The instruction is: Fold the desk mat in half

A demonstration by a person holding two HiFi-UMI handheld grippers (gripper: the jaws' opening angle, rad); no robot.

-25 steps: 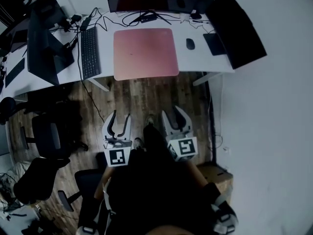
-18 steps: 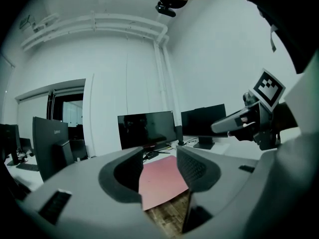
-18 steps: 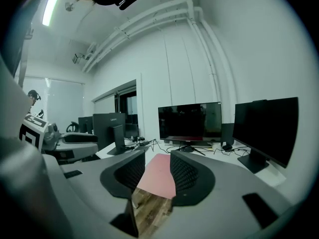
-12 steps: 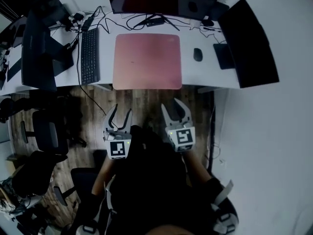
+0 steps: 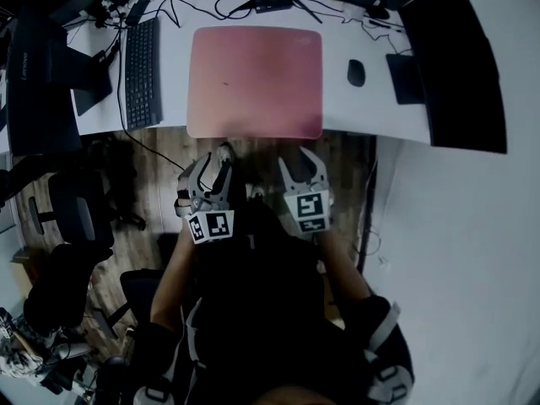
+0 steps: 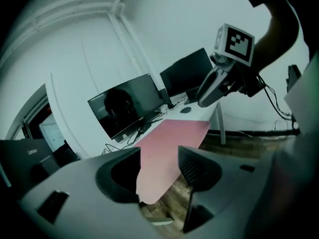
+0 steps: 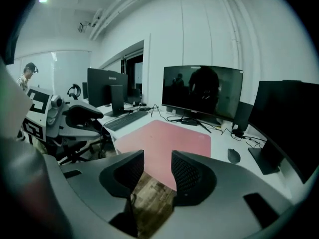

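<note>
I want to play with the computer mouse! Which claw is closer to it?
Right. The right gripper hangs off the desk edge, just left of the mouse; the left gripper is much farther left.

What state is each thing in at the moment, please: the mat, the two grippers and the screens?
Desk mat: flat on the desk, unfolded.
Left gripper: jaws open, just opened wider, holding nothing.
Right gripper: jaws open, just opened wider, holding nothing.
Middle monitor: screen dark.
</note>
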